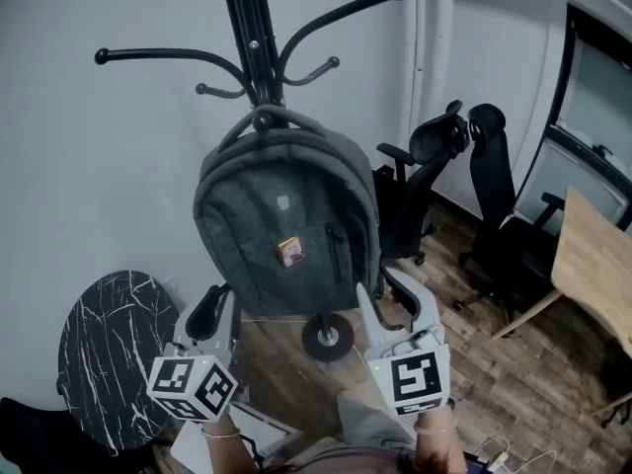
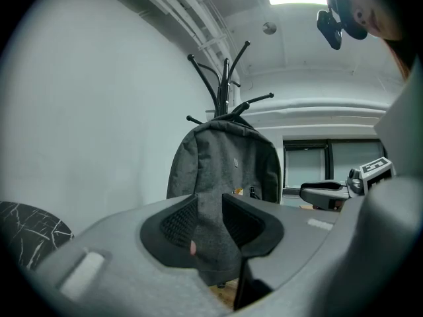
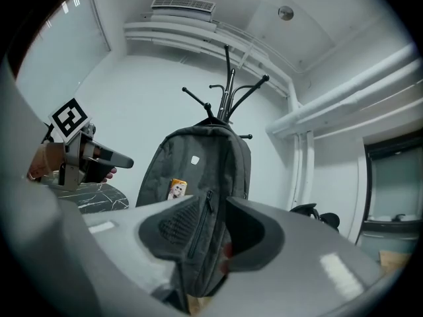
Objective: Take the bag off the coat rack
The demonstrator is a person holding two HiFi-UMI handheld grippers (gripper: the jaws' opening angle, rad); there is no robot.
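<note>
A dark grey backpack with a small orange tag hangs by its top loop from a black coat rack. My left gripper is at the bag's lower left corner and my right gripper at its lower right, both pointing level at it. In the left gripper view the left gripper stands open, and the backpack shows through the gap, farther off. The right gripper is likewise open, with the backpack and its zip beyond the gap. Nothing is held.
A round black marble table stands at the lower left. Two black office chairs and a wooden desk are to the right. The rack's round base sits on the wood floor under the bag. White pipes run up the wall.
</note>
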